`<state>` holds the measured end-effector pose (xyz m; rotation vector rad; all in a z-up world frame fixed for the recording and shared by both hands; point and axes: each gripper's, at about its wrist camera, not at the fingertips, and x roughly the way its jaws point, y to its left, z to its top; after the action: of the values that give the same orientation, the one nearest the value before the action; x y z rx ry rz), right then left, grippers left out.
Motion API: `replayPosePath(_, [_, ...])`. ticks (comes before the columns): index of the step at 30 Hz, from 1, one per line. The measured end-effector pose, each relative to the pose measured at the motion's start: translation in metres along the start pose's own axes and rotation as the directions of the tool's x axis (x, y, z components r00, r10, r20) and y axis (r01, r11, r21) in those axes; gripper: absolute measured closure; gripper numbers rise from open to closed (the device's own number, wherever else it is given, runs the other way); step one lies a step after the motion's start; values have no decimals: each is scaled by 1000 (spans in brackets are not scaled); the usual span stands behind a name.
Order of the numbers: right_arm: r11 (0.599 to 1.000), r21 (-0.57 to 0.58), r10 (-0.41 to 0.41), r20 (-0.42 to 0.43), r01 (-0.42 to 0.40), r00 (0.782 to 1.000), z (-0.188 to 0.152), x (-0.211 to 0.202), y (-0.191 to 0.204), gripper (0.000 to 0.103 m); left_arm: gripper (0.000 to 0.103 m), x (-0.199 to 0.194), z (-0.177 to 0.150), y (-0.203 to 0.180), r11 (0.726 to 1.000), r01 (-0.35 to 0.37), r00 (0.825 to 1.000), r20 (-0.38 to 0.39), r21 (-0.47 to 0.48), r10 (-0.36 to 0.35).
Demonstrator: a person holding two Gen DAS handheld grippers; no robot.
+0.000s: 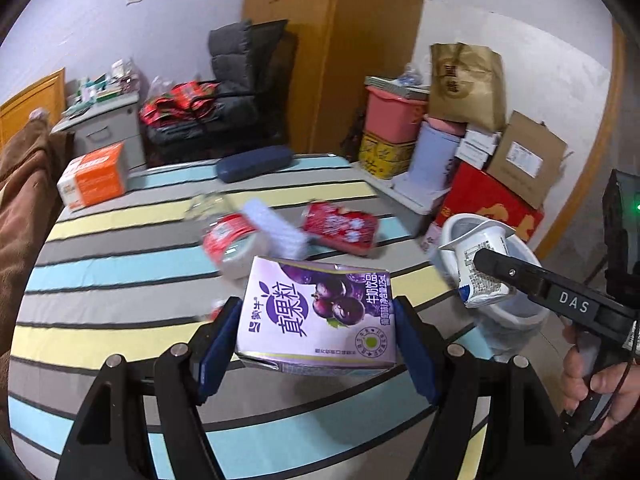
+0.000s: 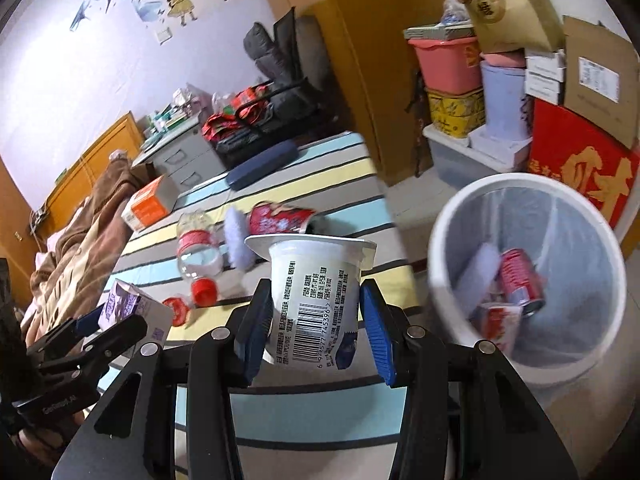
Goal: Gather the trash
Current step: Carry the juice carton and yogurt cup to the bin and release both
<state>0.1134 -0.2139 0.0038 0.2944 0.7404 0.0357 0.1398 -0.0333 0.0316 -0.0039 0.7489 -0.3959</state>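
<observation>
Your left tool (image 1: 316, 344) is clamped on the purple milk carton (image 1: 320, 312), blue pads pressing its two sides, and the carton is lifted clear above the striped bed (image 1: 120, 272). Your right tool (image 2: 316, 328) grips the white yogurt cup (image 2: 312, 300) around its body, rim away from you, barcode facing the camera — it hangs over the edge of the bed, just beside the white trash bin (image 2: 448, 280). The bin stands on the floor by the bed and already holds a red can (image 2: 520, 280) and other wrappers. On the bed ahead of you lie a crushed clear bottle (image 2: 198, 252) with a red label, two red caps (image 2: 204, 290) near it, a red snack packet (image 1: 340, 228), and farther back an orange box (image 1: 96, 176) and a dark blue case (image 1: 254, 164).
</observation>
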Motion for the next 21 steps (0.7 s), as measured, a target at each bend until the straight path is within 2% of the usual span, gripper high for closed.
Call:
replayPosePath(7, [998,39,-59,42,57,997,5,-17,-39,57,27,11,10,-51,996,47,999,17,79,-48])
replayPosePath(21, [982,80,-177,64,171,982,10,-32,-100,57,27,43,22,-140,965,180,984,-25,188,-178])
